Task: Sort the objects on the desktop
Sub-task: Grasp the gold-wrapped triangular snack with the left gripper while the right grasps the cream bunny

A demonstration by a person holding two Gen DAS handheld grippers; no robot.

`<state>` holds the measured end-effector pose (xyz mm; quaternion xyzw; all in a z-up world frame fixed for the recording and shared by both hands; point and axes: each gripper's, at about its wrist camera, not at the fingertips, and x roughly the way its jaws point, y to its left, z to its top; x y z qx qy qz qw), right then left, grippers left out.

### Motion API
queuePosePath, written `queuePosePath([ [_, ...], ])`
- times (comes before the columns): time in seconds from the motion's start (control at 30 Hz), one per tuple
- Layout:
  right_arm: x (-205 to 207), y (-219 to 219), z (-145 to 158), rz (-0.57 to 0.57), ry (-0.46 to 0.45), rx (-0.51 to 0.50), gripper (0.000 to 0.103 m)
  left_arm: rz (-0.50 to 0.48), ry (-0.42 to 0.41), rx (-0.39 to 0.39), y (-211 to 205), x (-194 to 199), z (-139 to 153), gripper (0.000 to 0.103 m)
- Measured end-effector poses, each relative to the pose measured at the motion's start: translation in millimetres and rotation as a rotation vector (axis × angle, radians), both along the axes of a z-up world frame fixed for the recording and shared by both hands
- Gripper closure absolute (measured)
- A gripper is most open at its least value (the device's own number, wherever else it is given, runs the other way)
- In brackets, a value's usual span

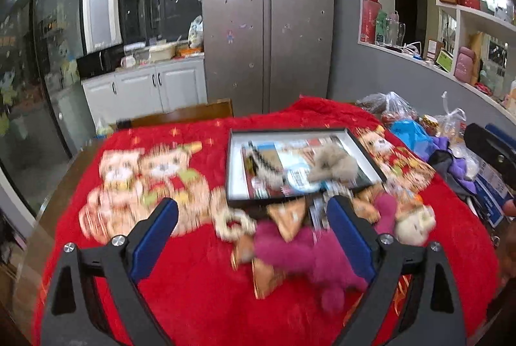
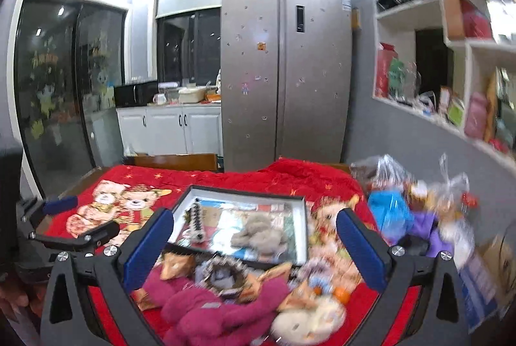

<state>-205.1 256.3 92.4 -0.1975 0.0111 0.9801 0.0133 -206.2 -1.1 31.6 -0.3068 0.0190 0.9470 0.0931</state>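
Hovering over red blanket, left gripper and right gripper spread wide, empty; magenta plush lies before tray. Risk: blurred clutter, neighbouring trinkets snag.

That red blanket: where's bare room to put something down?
The red blanket lies bare near the camera, left of the magenta plush. It is crowded around that plush, in the tray, and among the bags at right.
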Motion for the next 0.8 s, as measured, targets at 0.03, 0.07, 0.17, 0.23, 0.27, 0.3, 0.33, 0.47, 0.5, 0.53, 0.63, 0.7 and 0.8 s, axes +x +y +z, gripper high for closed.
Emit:
queuePosePath([
  [0.03,10.0,0.9,-5.2,-0.015,0.006,-0.019,0.000,0.004,-0.009,0.018,-4.0,9.4,-7.0,0.008],
  [0.07,18.3,0.4,-11.9,-0.028,0.006,-0.030,0.000,0.002,-0.026,0.045,-9.0,22.1,-17.7,0.008],
  [0.17,38.8,-4.0,-32.1,-0.039,-0.018,-0.017,0.000,-0.017,-0.100,0.107,-15.2,37.9,-42.0,0.008],
  [0.23,44.7,-4.7,-42.3,-0.030,-0.055,-0.006,0.000,-0.034,-0.149,0.150,-16.1,43.6,-56.7,0.008],
  [0.27,47.4,-3.2,-45.1,-0.032,-0.066,-0.003,0.000,-0.035,-0.159,0.155,-15.6,45.4,-61.3,0.008],
  [0.3,50.0,-1.2,-46.8,-0.039,-0.070,-0.003,0.000,-0.029,-0.162,0.151,-14.3,47.4,-64.9,0.008],
  [0.33,51.9,1.4,-47.3,-0.043,-0.070,-0.011,0.000,-0.026,-0.160,0.142,-12.9,48.5,-66.9,0.008],
  [0.47,56.0,9.4,-44.3,-0.057,-0.063,-0.026,0.000,-0.047,-0.155,0.115,-4.0,48.5,-69.4,0.008],
  [0.5,56.2,12.2,-43.4,-0.060,-0.061,-0.029,0.000,-0.047,-0.155,0.113,-2.8,47.5,-70.2,0.008],
  [0.53,56.0,14.7,-42.9,-0.064,-0.059,-0.030,0.000,-0.044,-0.156,0.112,-2.2,44.7,-70.3,0.008],
  [0.63,54.5,22.1,-43.0,-0.085,-0.061,-0.026,0.000,-0.039,-0.173,0.109,-1.3,37.1,-74.5,0.008],
  [0.7,52.0,28.3,-44.5,-0.090,-0.070,-0.036,0.000,-0.038,-0.182,0.108,-1.5,31.0,-77.5,0.008],
  [0.8,48.1,35.1,-47.6,-0.098,-0.080,-0.036,0.000,-0.036,-0.193,0.100,1.0,23.7,-82.4,0.008],
])
